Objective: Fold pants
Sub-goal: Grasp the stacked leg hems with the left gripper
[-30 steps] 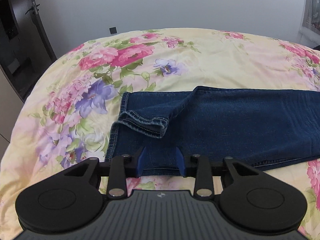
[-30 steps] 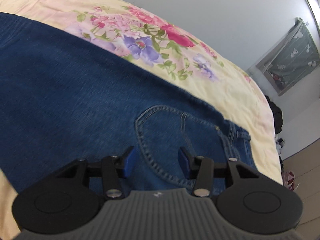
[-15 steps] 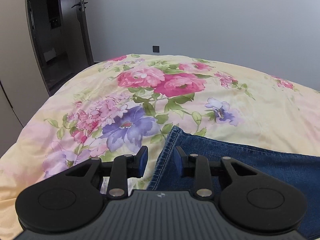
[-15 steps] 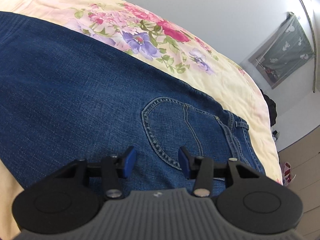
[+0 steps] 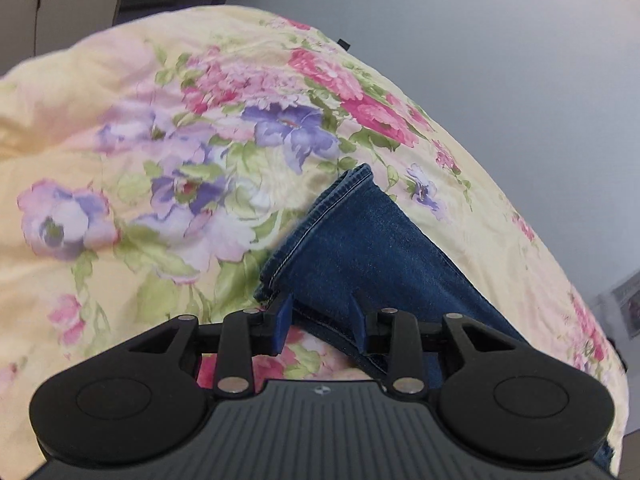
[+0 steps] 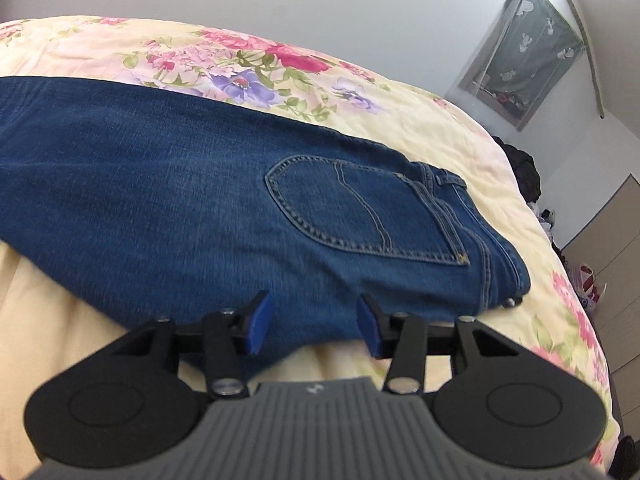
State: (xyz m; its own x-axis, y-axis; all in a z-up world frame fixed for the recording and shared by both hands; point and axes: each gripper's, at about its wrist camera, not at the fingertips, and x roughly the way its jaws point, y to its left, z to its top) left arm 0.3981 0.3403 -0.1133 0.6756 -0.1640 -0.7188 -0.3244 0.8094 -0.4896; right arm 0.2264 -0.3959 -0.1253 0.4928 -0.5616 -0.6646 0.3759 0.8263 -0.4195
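Floral bedspread (image 5: 120, 128) is covered lengthwise by the jeans (image 6: 168, 184). Left tool (image 5: 320, 322) is spread around the hem corner, right tool (image 6: 314, 324) spread beside the seat edge; pinching both is called for next.

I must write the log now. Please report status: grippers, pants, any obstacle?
Left gripper open at the leg hem. Right gripper open near the waist. Pants flat on the floral bedspread. No obstacle seen.
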